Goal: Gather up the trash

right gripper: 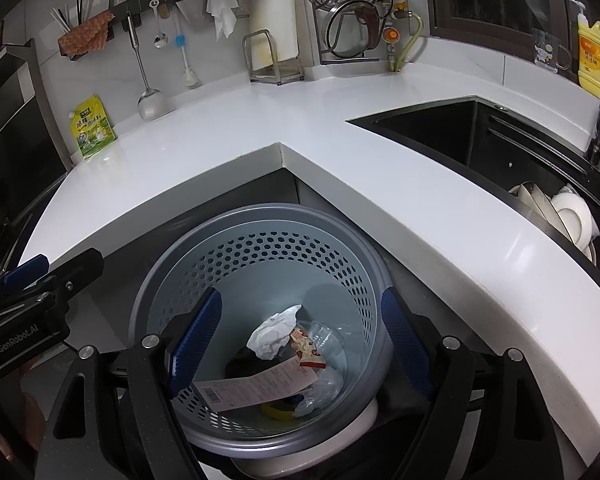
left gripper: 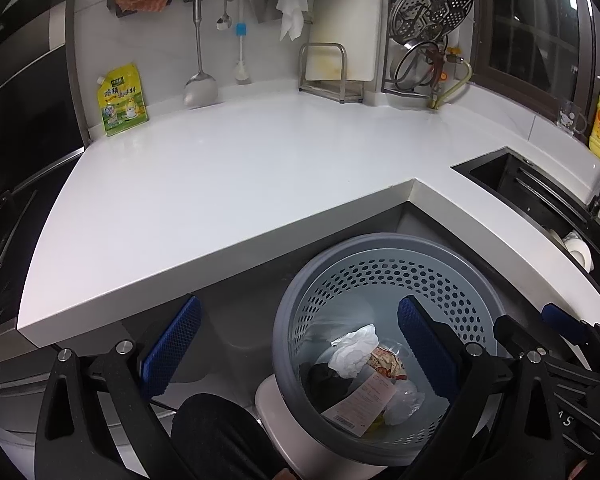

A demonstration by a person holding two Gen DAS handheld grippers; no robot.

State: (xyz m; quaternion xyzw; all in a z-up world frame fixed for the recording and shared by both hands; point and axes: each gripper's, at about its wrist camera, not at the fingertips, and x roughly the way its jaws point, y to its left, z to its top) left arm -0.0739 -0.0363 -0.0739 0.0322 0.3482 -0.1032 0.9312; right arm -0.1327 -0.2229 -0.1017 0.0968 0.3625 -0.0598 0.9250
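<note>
A grey perforated trash basket stands on the floor below the counter's inner corner. Inside lie a crumpled white tissue, a paper receipt, a red snack wrapper and clear plastic. My left gripper is open and empty above the basket's left rim. My right gripper is open and empty, straight over the basket's opening. The left gripper also shows at the left edge of the right wrist view.
A white L-shaped counter wraps around the basket. A yellow seasoning pouch leans on the back wall, under hanging utensils. A black sink holds dishes, with a yellow soap bottle behind.
</note>
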